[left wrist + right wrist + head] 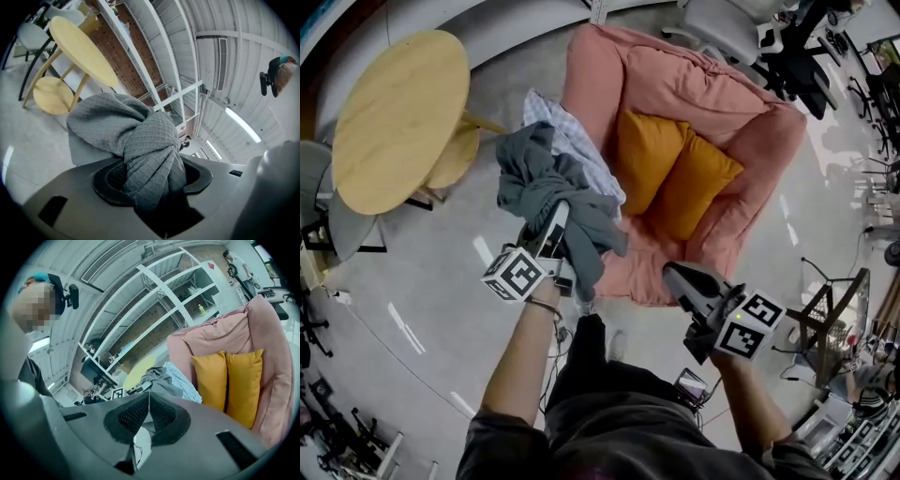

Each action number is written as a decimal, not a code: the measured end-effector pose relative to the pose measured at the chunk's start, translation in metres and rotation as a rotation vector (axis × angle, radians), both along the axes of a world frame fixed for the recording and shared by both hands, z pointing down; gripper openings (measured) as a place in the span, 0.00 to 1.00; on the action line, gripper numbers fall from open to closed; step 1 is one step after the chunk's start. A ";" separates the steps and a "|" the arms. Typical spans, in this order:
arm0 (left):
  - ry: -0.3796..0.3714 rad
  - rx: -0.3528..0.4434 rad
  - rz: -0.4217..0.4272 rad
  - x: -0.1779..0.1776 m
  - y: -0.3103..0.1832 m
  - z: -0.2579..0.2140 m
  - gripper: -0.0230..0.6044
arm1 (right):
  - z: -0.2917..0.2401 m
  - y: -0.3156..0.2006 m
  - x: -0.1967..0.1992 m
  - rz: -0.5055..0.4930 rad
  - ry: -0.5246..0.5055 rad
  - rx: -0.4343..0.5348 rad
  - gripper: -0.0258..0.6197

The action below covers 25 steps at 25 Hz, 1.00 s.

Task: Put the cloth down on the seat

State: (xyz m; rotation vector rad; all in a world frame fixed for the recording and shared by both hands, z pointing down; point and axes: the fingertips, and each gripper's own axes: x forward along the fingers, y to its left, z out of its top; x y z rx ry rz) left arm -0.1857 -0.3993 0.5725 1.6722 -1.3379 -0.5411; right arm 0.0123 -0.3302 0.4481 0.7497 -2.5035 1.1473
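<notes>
The left gripper's fingers clamp a bunch of the grey cloth, held at ten o'clock from the seat. It looks light, limp and easy to grip anywhere. The right gripper's fingers are together and empty.

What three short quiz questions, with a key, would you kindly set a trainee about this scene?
1. True or false: the right gripper holds the grey cloth.
2. How many orange cushions lie on the pink seat?
3. What is draped over the seat's arm: A a checked cloth, B a book, C nothing?
Key: 1 false, the left gripper holds it; 2 two; 3 A.
</notes>
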 end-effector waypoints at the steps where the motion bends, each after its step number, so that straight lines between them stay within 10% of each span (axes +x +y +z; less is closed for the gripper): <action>1: -0.014 -0.015 -0.006 0.000 -0.003 0.011 0.44 | 0.003 -0.001 -0.002 -0.001 -0.001 -0.007 0.06; 25: -0.187 -0.289 0.117 0.024 0.014 0.107 0.60 | 0.033 0.005 -0.047 -0.072 -0.038 -0.042 0.07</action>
